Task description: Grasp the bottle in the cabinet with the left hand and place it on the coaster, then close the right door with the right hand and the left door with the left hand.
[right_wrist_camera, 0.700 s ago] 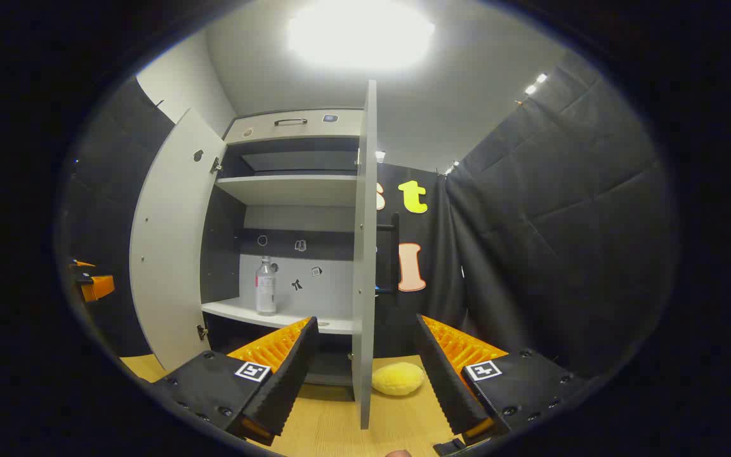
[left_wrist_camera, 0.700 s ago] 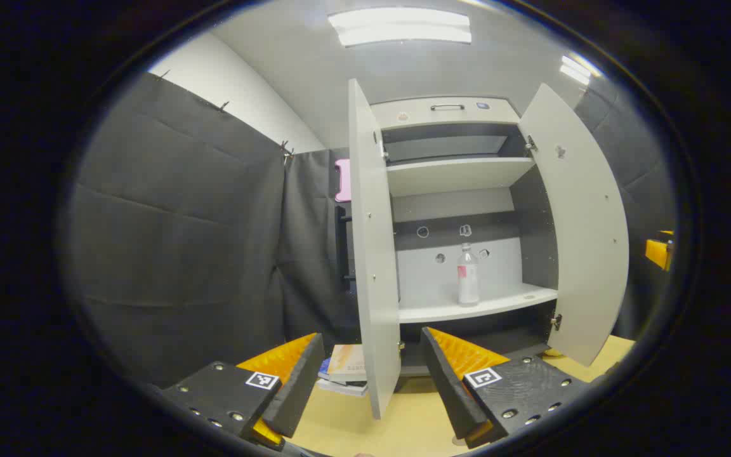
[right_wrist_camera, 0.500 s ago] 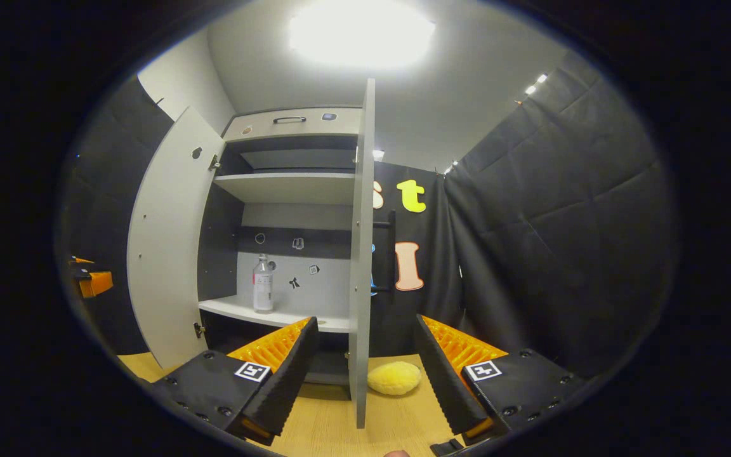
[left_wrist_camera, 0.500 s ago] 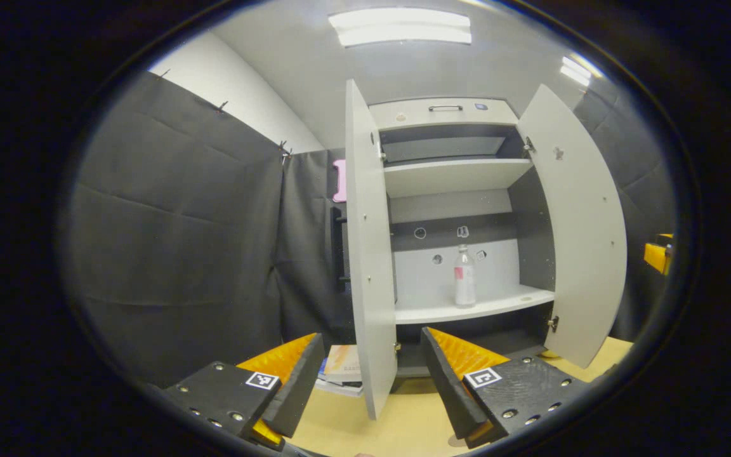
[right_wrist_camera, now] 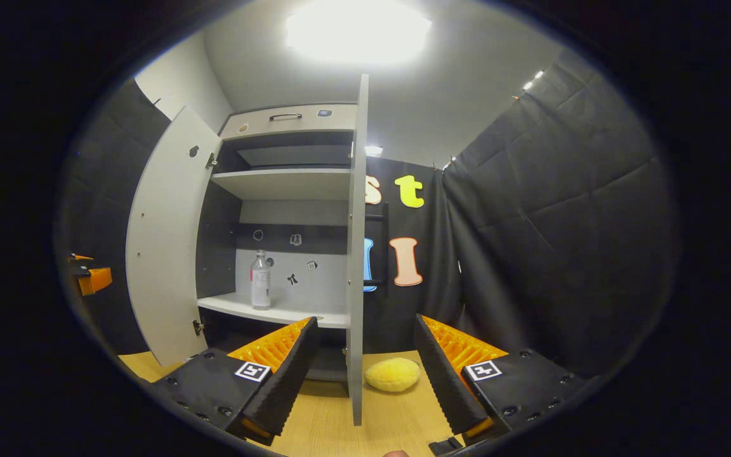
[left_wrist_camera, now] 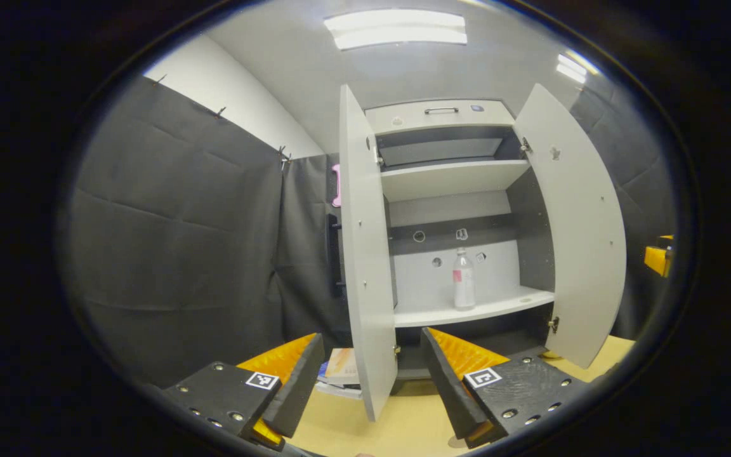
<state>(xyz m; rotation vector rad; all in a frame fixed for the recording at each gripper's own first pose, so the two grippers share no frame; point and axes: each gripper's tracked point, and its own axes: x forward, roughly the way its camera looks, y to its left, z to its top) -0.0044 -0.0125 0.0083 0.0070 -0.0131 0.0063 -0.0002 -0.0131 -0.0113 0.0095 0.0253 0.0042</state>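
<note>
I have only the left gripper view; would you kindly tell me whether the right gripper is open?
Observer: Yes, the right gripper is open and holds nothing.
Operator: Thank you. Does anything lie near the right door on its far side?
Observer: A yellow spongy lump lies on the wooden table, just to the right of the free edge of the right door in the right gripper view.

Wooden table (right_wrist_camera: 334,425) – yellow sponge (right_wrist_camera: 392,374), stacked books (left_wrist_camera: 344,371); cabinet shelf (left_wrist_camera: 467,312) – upright bottle (left_wrist_camera: 464,280)
</note>
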